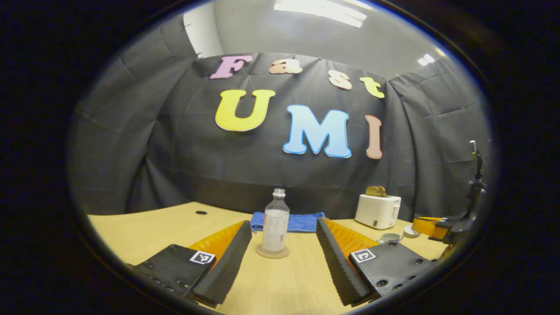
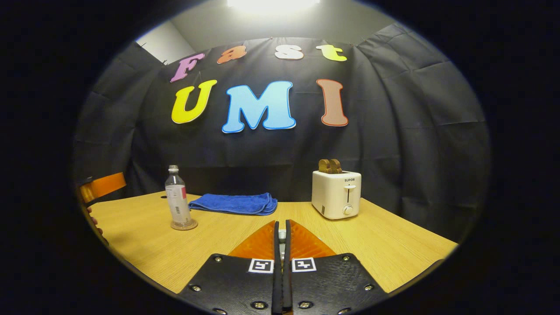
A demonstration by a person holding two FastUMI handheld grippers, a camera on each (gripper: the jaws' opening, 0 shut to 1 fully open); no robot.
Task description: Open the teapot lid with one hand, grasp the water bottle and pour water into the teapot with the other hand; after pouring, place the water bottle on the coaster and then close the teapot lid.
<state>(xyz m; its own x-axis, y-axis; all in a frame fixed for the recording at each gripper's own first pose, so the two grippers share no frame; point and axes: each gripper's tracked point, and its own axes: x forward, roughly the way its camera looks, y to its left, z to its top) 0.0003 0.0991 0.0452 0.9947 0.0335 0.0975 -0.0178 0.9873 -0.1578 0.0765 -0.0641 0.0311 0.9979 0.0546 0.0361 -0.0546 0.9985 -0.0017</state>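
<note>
Toaster (image 2: pixel 336 194) marked SUPOR; water bottle (image 2: pixel 177 202) label illegible.

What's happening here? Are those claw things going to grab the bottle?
A person holds a gripper in each hand at a wooden table. The left gripper is open and pointed at the water bottle, which stands on a round coaster and is not being held. The right gripper is closed, with something small just visible between its fingers; what it is can't be told. A blue towel and a white toaster sit at the back.
</note>
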